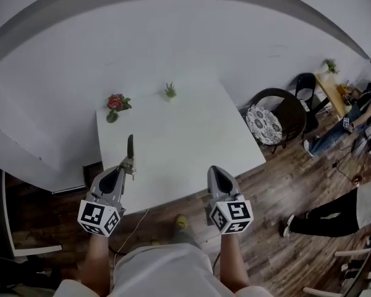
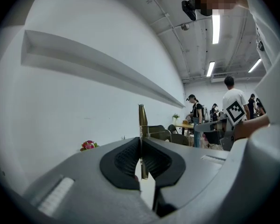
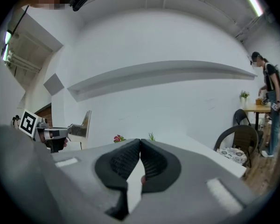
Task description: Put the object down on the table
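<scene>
My left gripper [image 1: 129, 164] is shut on a flat metal tool with a dark blade [image 1: 130, 147], which stands up from the jaws over the near left part of the white table [image 1: 179, 135]. In the left gripper view the blade [image 2: 142, 120] shows edge-on, rising from between the closed pads. The right gripper view shows its flat face [image 3: 86, 123] at the left. My right gripper [image 1: 215, 171] hovers at the table's near edge, shut with nothing in it, its tips [image 3: 140, 142] touching.
A small red flower arrangement [image 1: 116, 103] and a little green plant [image 1: 170, 90] stand at the table's far edge against the white wall. A dark chair with a patterned cushion [image 1: 269, 121] stands right of the table. People [image 1: 334, 212] are further right on the wooden floor.
</scene>
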{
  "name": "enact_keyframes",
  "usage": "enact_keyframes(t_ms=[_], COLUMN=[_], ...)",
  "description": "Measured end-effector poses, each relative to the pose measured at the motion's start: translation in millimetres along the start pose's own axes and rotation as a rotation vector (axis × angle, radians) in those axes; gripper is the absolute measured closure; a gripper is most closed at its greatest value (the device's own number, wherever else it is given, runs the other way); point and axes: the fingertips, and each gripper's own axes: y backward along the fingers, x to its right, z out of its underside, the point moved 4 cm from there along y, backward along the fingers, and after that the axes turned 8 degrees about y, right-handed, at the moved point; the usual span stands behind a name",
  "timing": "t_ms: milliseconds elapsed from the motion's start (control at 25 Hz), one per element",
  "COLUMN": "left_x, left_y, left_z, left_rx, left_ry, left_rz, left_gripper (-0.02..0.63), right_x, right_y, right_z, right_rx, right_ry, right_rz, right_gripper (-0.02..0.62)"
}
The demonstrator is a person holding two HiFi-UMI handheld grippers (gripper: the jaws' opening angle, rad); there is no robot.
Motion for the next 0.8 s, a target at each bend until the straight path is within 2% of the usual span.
enact_keyframes(t_ms=[320, 560, 720, 800], left_x=[15, 22, 22, 21], left_y=[-56, -87, -105, -114], left_z=[6, 10, 16, 19], left_rx=[-0.049, -0.053, -0.055, -0.067], left_ry=[-0.098, -0.067, -0.018, -0.029], left_rz=[-0.081, -0.123, -0.141, -0.153], left_gripper=[0.595, 0.595, 0.595, 0.595], right_x=[53, 84, 101, 106], right_y=[-42, -60, -66, -70], right_z=[0, 1, 1, 1], right_rx=[-0.01, -0.007, 0.0, 0.001], right_ry=[-0.014, -0.016, -0.024, -0.028], right_rz=[-0.071, -0.108, -0.107, -0.111], right_gripper=[0.592, 0.592, 0.592, 0.592])
